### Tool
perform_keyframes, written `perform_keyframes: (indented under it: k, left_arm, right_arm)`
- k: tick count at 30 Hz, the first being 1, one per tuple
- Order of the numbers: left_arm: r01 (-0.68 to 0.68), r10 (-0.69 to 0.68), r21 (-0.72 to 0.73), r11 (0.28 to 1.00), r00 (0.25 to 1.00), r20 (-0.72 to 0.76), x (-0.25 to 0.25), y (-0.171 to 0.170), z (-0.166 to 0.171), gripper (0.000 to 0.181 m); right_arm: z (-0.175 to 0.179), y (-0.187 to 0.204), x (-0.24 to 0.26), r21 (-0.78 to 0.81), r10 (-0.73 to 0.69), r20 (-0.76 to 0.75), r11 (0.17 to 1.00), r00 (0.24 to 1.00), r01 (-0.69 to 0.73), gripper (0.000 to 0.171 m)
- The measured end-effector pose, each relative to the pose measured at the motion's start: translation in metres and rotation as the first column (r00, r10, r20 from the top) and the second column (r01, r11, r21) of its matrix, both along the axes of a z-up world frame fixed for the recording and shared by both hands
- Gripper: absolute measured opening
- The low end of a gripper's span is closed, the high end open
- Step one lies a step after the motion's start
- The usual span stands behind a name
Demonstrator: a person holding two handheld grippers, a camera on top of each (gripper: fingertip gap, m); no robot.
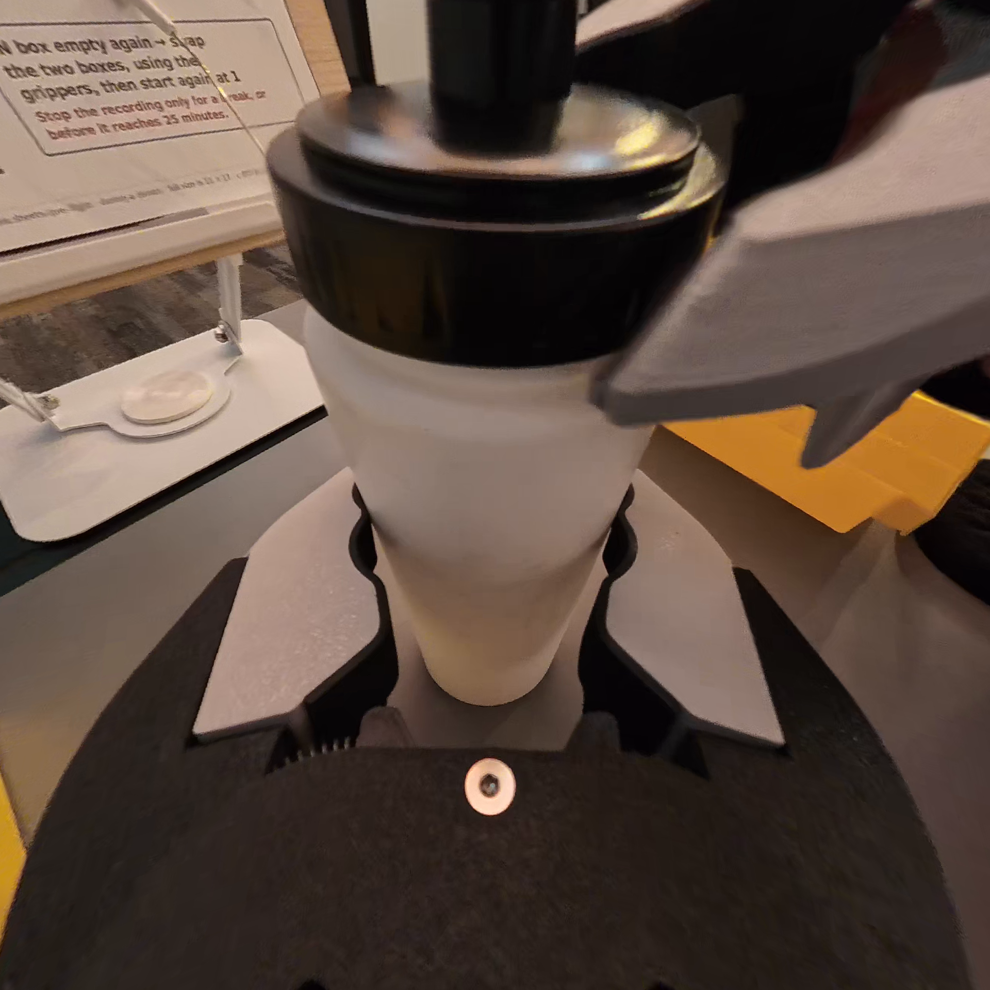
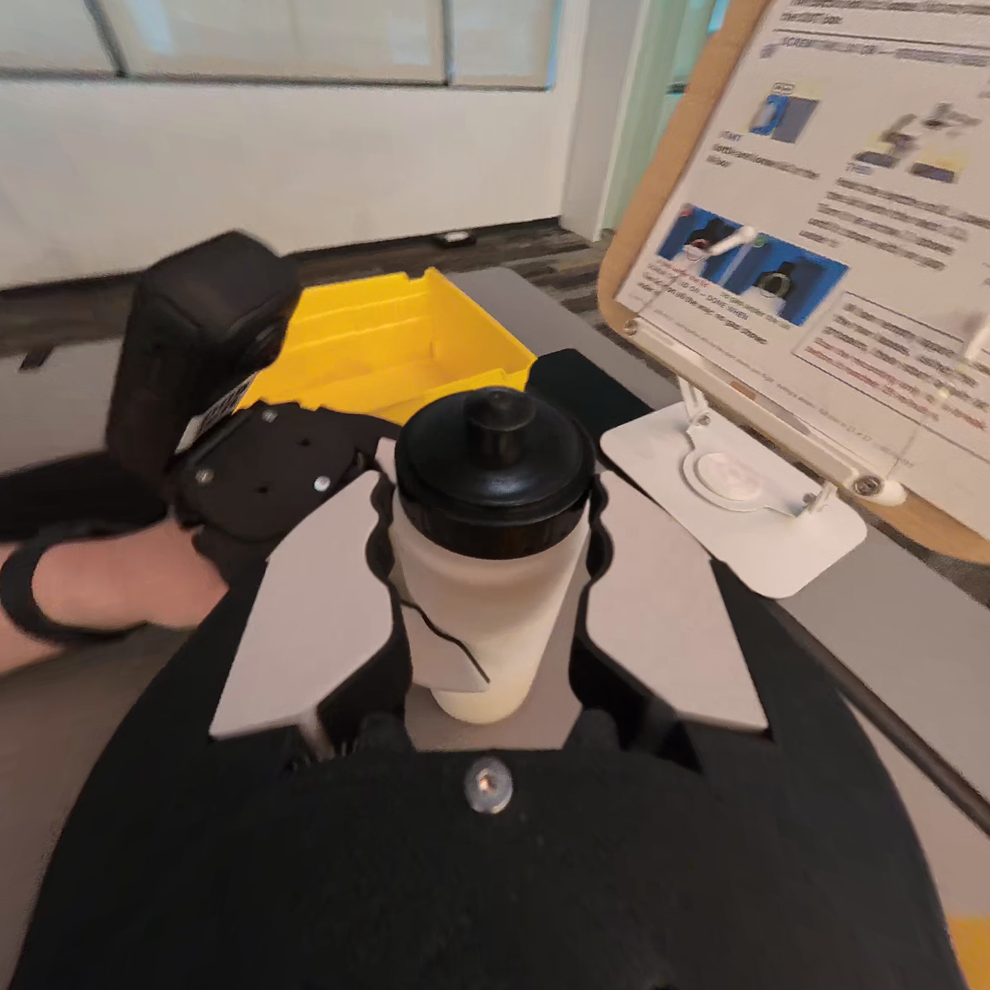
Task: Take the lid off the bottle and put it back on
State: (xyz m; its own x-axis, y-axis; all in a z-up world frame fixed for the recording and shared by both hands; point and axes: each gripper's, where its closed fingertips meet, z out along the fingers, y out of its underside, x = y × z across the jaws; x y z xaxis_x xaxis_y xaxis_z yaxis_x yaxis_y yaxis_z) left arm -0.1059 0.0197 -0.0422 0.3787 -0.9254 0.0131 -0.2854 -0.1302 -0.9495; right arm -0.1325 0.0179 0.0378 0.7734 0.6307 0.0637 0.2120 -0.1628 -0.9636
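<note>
Here, the upright white translucent plastic bottle [image 1: 482, 509] stood on the grey tabletop [image 2: 884, 669], its round black screw lid [image 2: 495, 477] w/ a pull spout seated on top. Left gripper [image 1: 490, 514] was closed round the bottle's body. Right gripper [image 2: 490, 498] closed on the lid, fingers [image 2: 643, 589] pressed at both sides. Behind, an open yellow plastic bin [image 2: 391, 348]; contents couldn't be made out.

Warm, even indoor light fills both views. In the left wrist view a bright glare patch sits on the black lid [image 1: 498, 235], which is smeared by motion blur. In the right wrist view the instruction board [image 2: 835, 235] is blurred. Wide-angle distortion bends both pictures' edges; shadows stay soft.
</note>
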Motion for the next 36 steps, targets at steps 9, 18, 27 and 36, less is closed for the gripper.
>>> perform_keyframes:
  k: [9, 18, 27, 36]
  left_arm:
    - [0.28, -0.28, 0.005, 0.96, 0.96, 0.016, 0.012, -0.034, 0.0, 0.085]
    - [0.109, -0.108, -0.03, 0.994, 0.993, 0.054, 0.015, -0.02, 0.002, 0.085]
    - [0.068, -0.068, -0.014, 0.998, 0.997, 0.02, 0.01, -0.012, 0.0, 0.085]
    - [0.25, -0.25, 0.008, 0.968, 0.968, 0.03, 0.014, -0.031, 0.0, 0.085]
  right_arm:
    - [0.006, -0.026, 0.014, 0.0, 0.331, -0.007, 0.944, 0.943, -0.331, 0.079]
    - [0.004, -0.007, 0.006, -0.015, 0.113, 0.009, 0.994, 0.994, -0.113, 0.075]
    - [0.008, -0.005, 0.004, 0.021, 0.049, 0.023, 0.999, 0.999, -0.049, 0.079]
    - [0.003, -0.024, 0.014, 0.009, 0.316, 0.028, 0.949, 0.948, -0.316, 0.073]
